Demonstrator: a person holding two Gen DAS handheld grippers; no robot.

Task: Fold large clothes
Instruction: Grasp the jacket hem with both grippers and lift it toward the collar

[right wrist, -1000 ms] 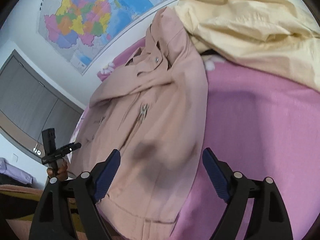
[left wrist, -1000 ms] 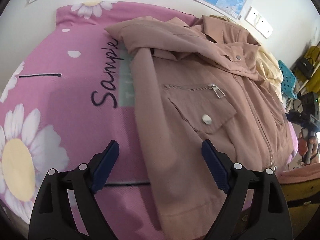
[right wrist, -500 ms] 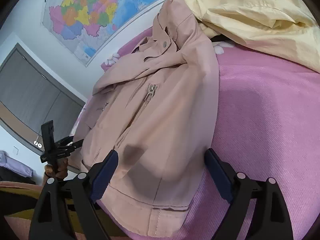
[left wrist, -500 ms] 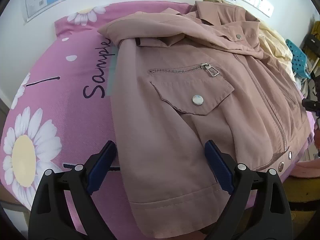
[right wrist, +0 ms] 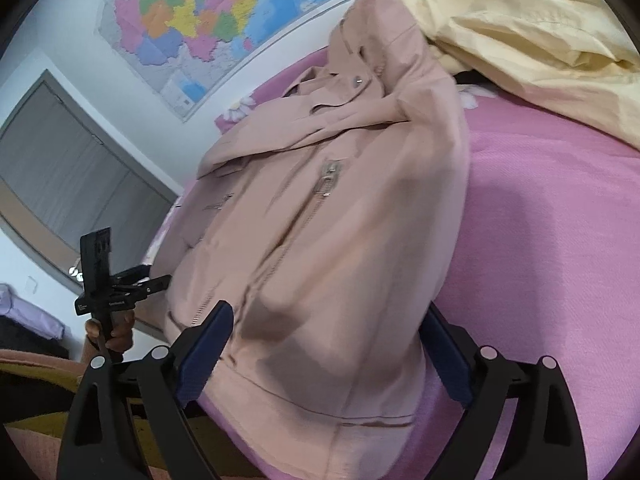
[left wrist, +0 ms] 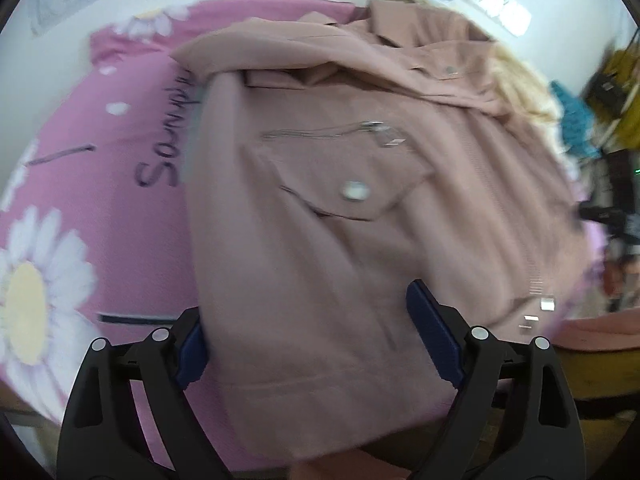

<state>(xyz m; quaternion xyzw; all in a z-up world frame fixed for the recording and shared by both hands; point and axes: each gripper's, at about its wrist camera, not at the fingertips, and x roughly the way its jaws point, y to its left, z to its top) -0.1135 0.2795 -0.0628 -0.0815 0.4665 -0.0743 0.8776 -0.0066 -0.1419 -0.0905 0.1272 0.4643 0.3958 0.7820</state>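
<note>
A dusty-pink jacket [left wrist: 320, 220] lies front-up on the bed, collar at the far end, with a zip pocket and a snap flap showing. My left gripper [left wrist: 306, 308] hovers over its near hem with the jaws wide and closing a little; cloth lies between the fingers, and the pads do not press it. In the right wrist view the jacket [right wrist: 340, 240] fills the middle. My right gripper [right wrist: 328, 312] straddles the hem's other corner, jaws opening, nothing gripped. A hand holds the left gripper [right wrist: 156, 280] at the left in that view.
The pink bedsheet [left wrist: 100, 200] has daisy prints and dark lettering. A cream-yellow garment [right wrist: 520, 32] is heaped at the far right beside the jacket's collar. A map [right wrist: 220, 12] hangs on the wall and grey doors [right wrist: 60, 168] stand at the left. The bed's edge runs just below both grippers.
Both grippers drew back toward the jacket's near hem, which now lies between the fingers of each. The left wrist view has turned blurry.
</note>
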